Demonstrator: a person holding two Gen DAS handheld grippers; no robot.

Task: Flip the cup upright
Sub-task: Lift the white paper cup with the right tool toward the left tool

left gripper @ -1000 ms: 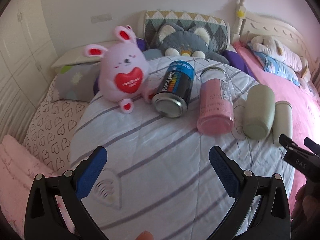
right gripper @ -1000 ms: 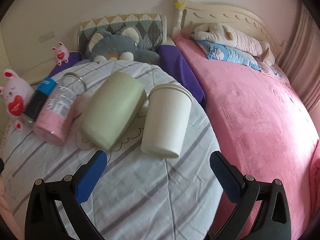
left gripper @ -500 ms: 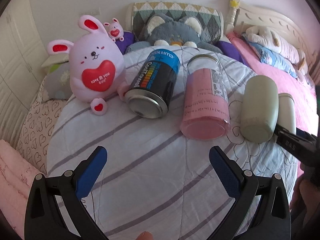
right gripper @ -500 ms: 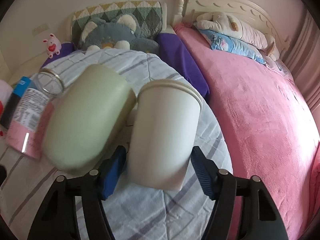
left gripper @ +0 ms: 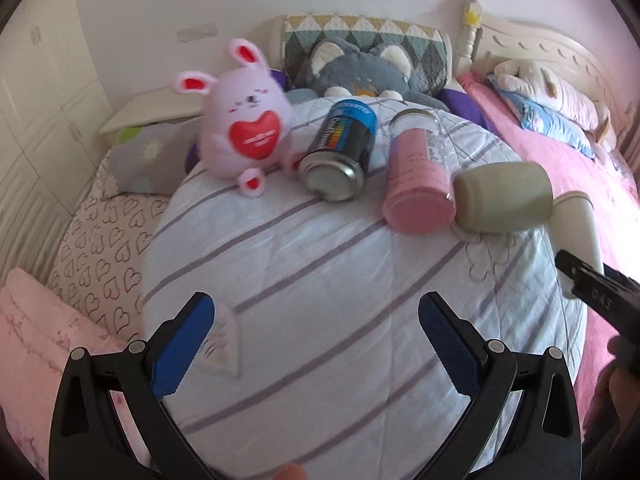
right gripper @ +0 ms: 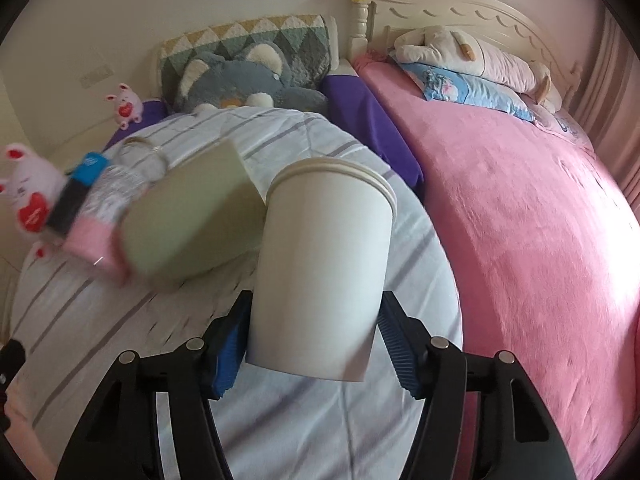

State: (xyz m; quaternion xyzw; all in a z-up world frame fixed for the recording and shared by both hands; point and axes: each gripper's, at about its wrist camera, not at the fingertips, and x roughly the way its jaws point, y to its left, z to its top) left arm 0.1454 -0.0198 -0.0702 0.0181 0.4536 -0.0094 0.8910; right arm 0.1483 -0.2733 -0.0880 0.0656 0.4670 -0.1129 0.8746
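The right gripper [right gripper: 312, 340] has its jaws pressed on the white cup [right gripper: 324, 268], which lies on its side on the bed [right gripper: 320, 432]. The left gripper [left gripper: 316, 340] waits with jaws wide apart. Next, I think, the cup must be lifted and tipped to stand up.

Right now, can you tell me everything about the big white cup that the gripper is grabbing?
The plain white tapered cup looks like smooth, matte plastic or paper, with a ridged rim at its wide mouth. It lies tipped over on the striped white quilt, mouth pointing away toward the headboard, narrow base nearest the camera. The right gripper has a blue-padded finger on each side of it near the base. The sage green cup lies close on its left; whether they touch is unclear.
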